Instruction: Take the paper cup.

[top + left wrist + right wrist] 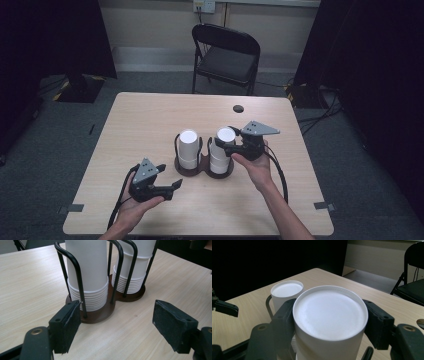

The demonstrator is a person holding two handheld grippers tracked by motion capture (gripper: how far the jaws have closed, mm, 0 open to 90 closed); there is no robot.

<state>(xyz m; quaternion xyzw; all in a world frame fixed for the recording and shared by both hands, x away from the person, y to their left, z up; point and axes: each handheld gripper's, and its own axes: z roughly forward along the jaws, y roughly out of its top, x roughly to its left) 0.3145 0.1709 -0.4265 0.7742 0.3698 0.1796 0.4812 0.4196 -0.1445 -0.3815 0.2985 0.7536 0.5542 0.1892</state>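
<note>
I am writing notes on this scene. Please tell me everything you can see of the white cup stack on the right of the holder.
The right cup stack is white, upside down cups nested together, paper or plastic by the look, with ribbed rims layered near the bottom. It stands upright in the right ring of a dark brown holder, inside black wire loops. The right gripper has its jaws closed on the top cup, one pad on each side. Another stack stands beside it, apart.

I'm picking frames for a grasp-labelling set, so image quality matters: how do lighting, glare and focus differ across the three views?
High view: dim, dark at both sides, table evenly lit, slightly soft. Left hand-held gripper view: bright and sharp on the cup stacks, with its near pads softer. Right hand-held gripper view: the gripped cup's upturned base is near-overexposed white, and the background is black at left.
</note>
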